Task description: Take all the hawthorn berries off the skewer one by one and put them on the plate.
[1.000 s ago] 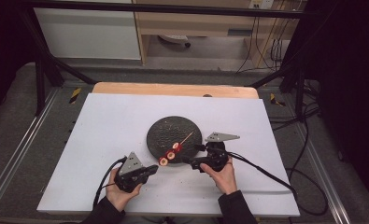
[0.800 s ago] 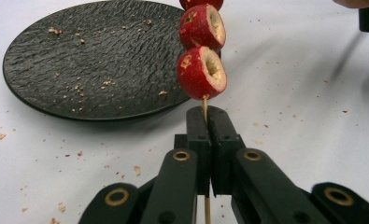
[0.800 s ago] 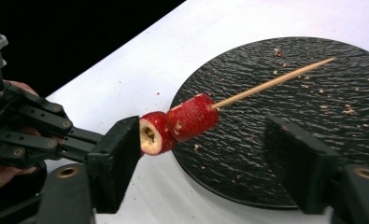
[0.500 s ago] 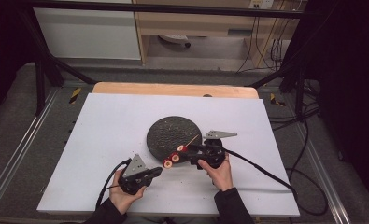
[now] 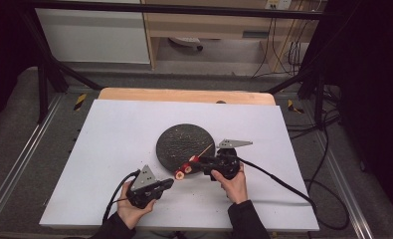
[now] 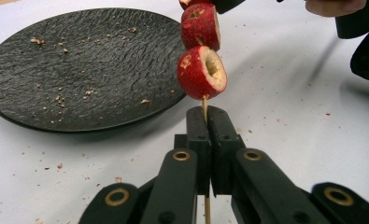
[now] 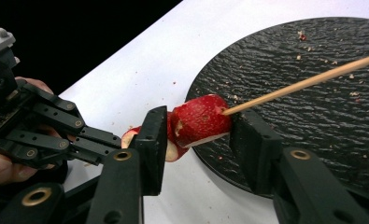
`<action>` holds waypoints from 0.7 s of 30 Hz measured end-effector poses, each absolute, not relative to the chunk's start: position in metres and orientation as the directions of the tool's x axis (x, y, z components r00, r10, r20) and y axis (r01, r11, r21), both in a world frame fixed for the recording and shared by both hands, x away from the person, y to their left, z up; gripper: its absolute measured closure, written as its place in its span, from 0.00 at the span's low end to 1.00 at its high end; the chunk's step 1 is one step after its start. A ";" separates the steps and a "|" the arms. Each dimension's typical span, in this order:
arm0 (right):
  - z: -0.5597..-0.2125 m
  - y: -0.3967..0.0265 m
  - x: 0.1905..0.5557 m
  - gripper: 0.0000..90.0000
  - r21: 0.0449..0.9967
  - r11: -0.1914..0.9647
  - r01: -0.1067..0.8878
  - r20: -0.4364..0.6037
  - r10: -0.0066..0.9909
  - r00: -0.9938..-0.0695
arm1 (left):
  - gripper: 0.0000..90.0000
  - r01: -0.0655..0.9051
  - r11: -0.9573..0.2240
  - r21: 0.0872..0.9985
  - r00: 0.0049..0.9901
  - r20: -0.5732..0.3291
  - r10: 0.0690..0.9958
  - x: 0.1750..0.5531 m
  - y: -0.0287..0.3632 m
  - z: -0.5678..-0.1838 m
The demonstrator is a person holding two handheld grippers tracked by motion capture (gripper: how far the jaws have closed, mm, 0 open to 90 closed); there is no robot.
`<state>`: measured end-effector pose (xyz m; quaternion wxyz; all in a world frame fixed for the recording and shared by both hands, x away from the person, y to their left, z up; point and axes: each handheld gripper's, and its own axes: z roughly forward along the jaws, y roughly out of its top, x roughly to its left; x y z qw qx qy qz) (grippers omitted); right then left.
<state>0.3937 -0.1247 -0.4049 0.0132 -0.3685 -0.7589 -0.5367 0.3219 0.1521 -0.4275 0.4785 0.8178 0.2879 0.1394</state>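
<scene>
Right gripper (image 7: 198, 140) jaws closing round red fruit (image 7: 202, 120), left gripper (image 6: 205, 122) clamping skewer (image 6: 204, 103)

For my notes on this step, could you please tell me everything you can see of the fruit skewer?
The skewer is a thin, pale wooden stick threaded through red fruit pieces with pale cut faces. It is held above the white table beside the black plate. The left gripper pinches its bare end; the right gripper has just been closing around an upper piece, one of its fingers touching.
</scene>
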 end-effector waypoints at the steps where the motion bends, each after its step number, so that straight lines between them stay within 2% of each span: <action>1: -0.404 -0.125 0.394 0.66 0.809 0.151 0.568 0.409 0.549 -0.729 | 0.98 0.336 -0.375 0.864 0.795 -0.047 0.604 0.322 0.152 -0.427; 21: -0.384 -0.142 0.403 0.67 0.833 0.105 0.543 0.386 0.595 -0.706 | 0.98 0.319 -0.368 0.874 0.796 -0.036 0.604 0.320 0.161 -0.425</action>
